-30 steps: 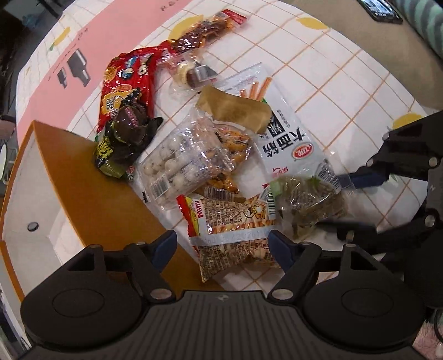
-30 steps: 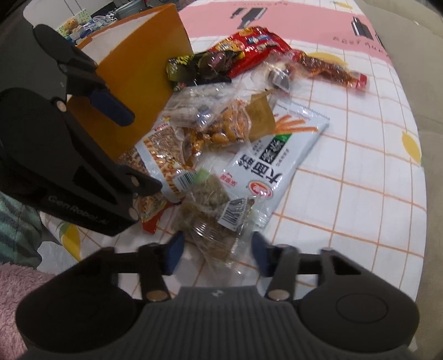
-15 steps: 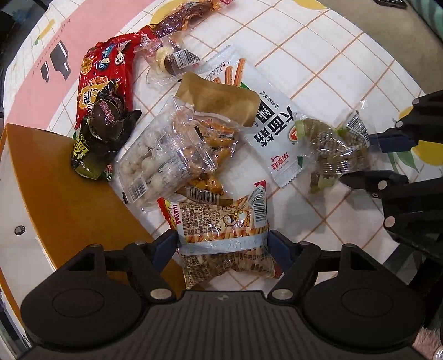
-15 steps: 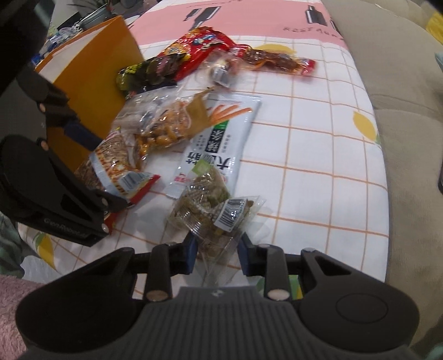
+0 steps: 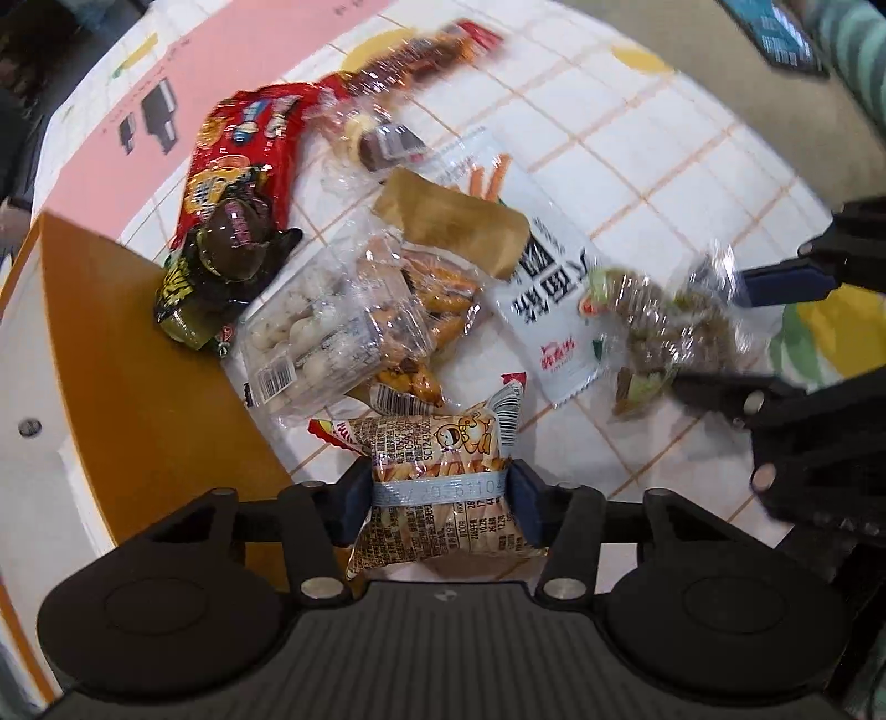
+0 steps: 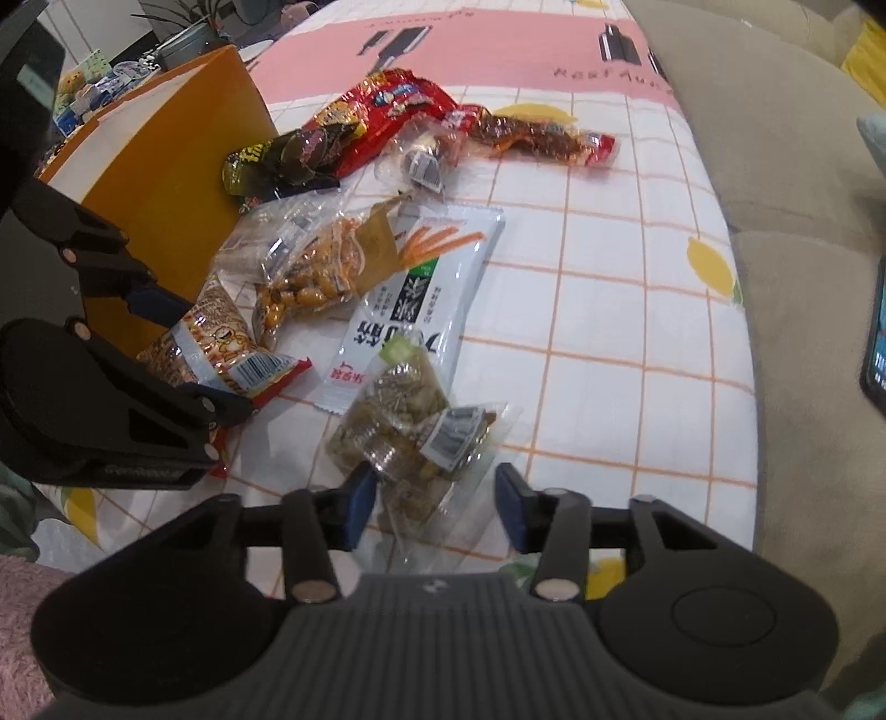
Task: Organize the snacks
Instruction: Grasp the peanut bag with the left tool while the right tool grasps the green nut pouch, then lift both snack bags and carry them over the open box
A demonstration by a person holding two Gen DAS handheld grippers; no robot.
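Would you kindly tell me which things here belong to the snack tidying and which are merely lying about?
Job:
- peanut packet, pinched by the left hand-held gripper
- clear green-snack bag, between the open right hand-held gripper's jaws
- white noodle packet
- red bag
- orange box

Lying about:
- phone
- beige cushion

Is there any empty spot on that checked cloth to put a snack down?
Yes: the checked cloth lies bare between the white noodle packet and the beige cushion. Beside the orange box it is crowded, packets overlapping.
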